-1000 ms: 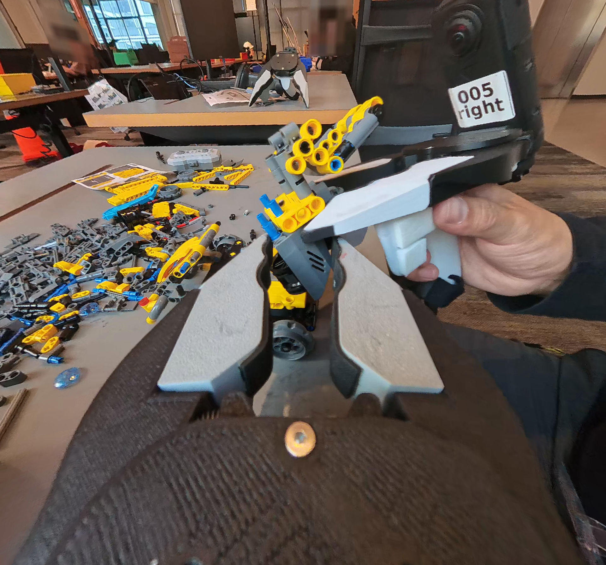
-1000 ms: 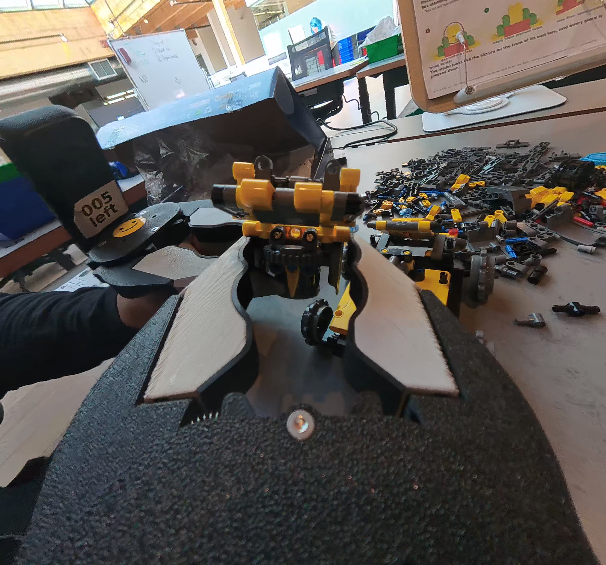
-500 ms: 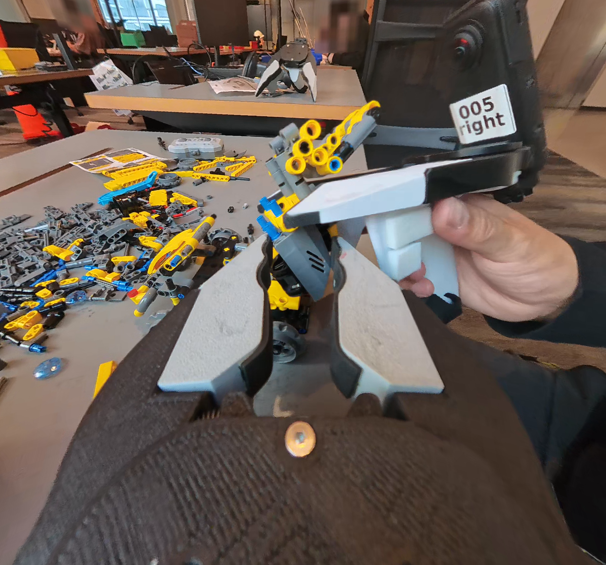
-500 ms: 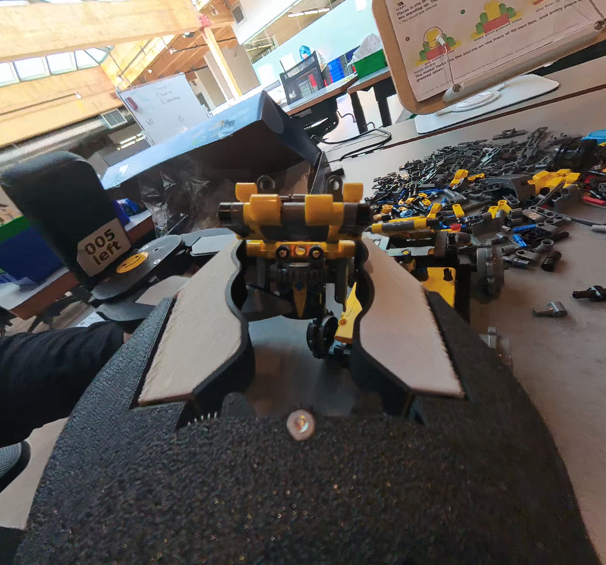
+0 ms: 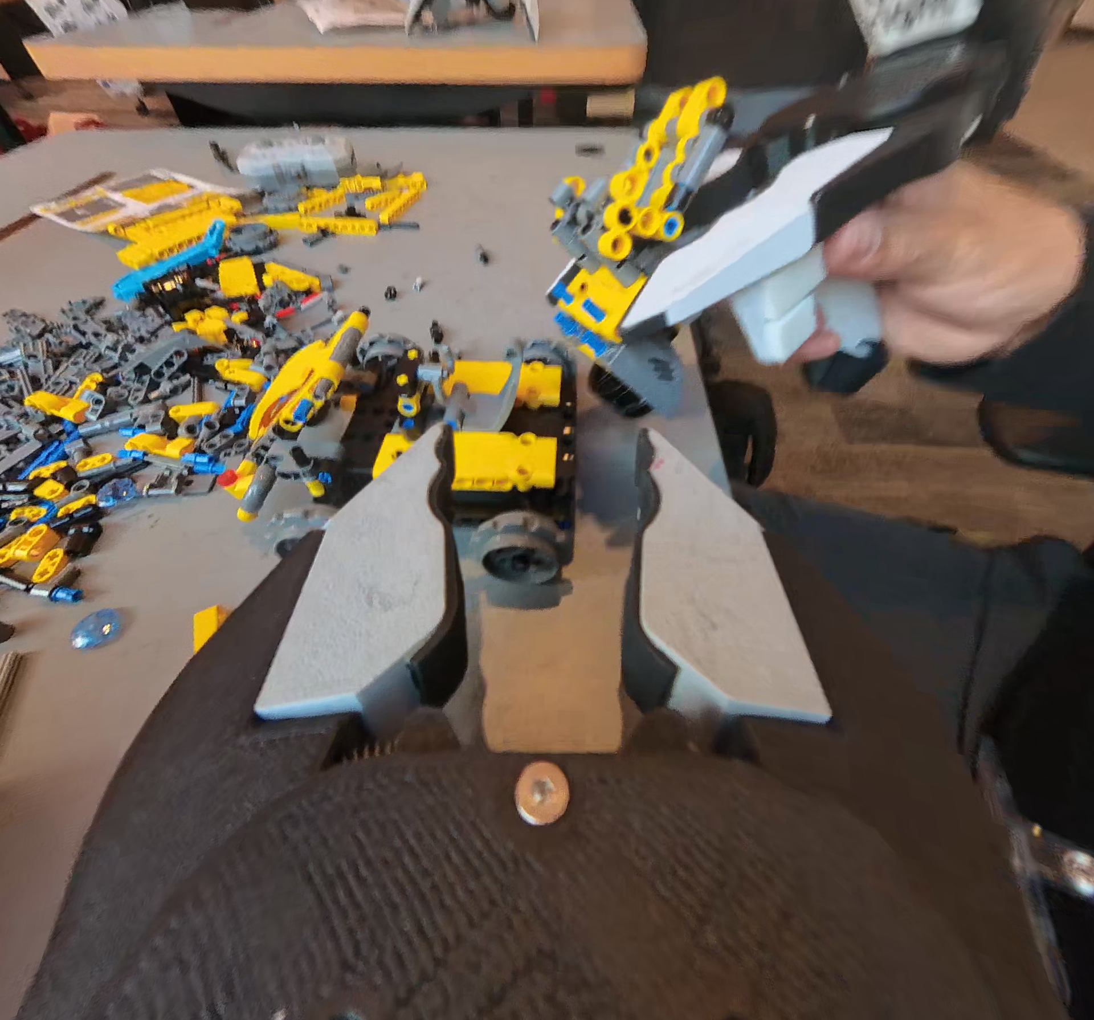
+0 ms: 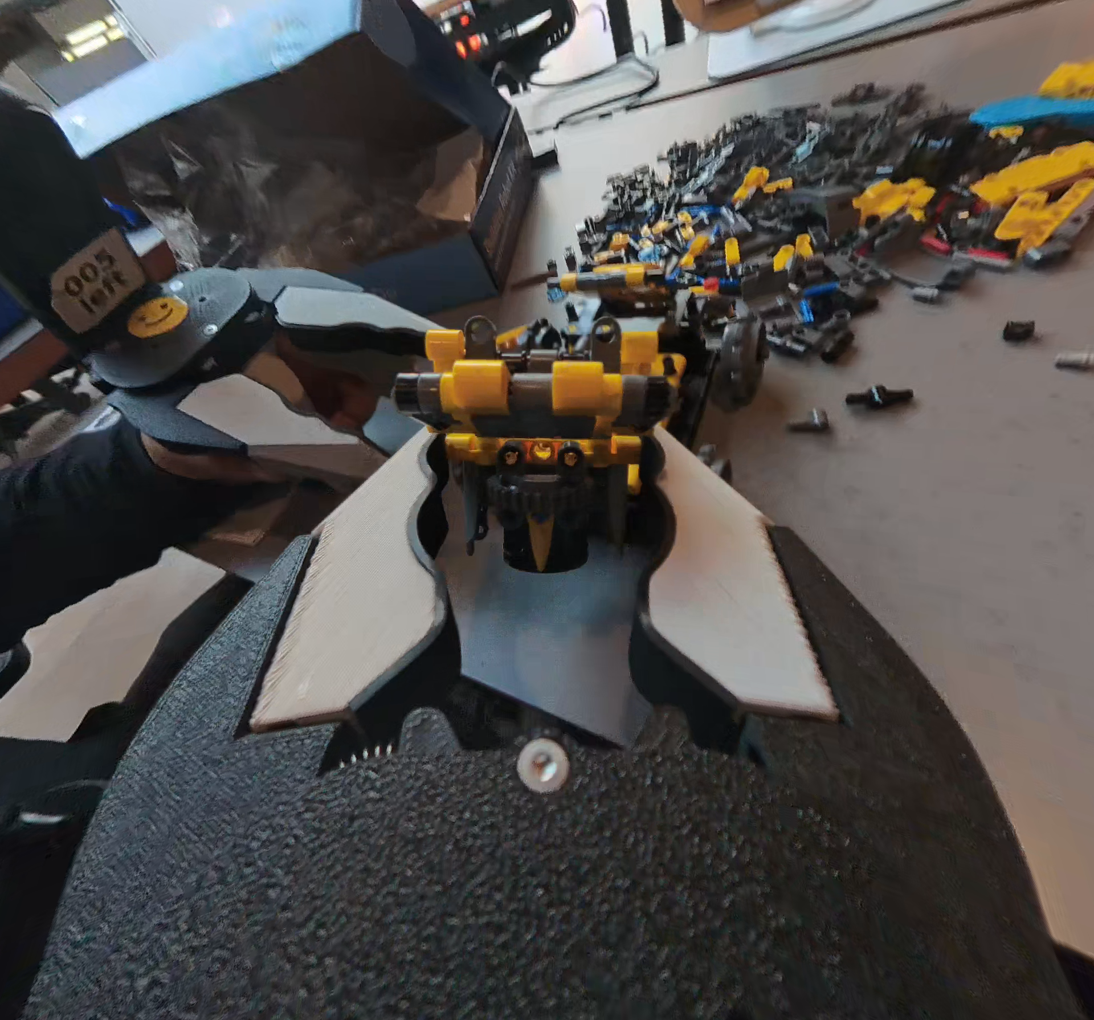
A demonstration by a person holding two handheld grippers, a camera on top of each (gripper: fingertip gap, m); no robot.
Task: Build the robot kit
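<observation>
right wrist view: right gripper (image 6: 541,462) clamps the yellow-grey block assembly (image 6: 536,399) in the air, just right of the chassis (image 5: 503,429). left gripper (image 5: 541,447) spread, empty over the chassis. risk, my guess: thin grip, assembly twists loose.

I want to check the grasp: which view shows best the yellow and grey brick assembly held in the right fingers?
The right wrist view: the yellow and grey brick assembly sits centred and close between the right gripper fingers. The left wrist view shows the same assembly from the side, farther away and blurred, lifted above the table.
</observation>
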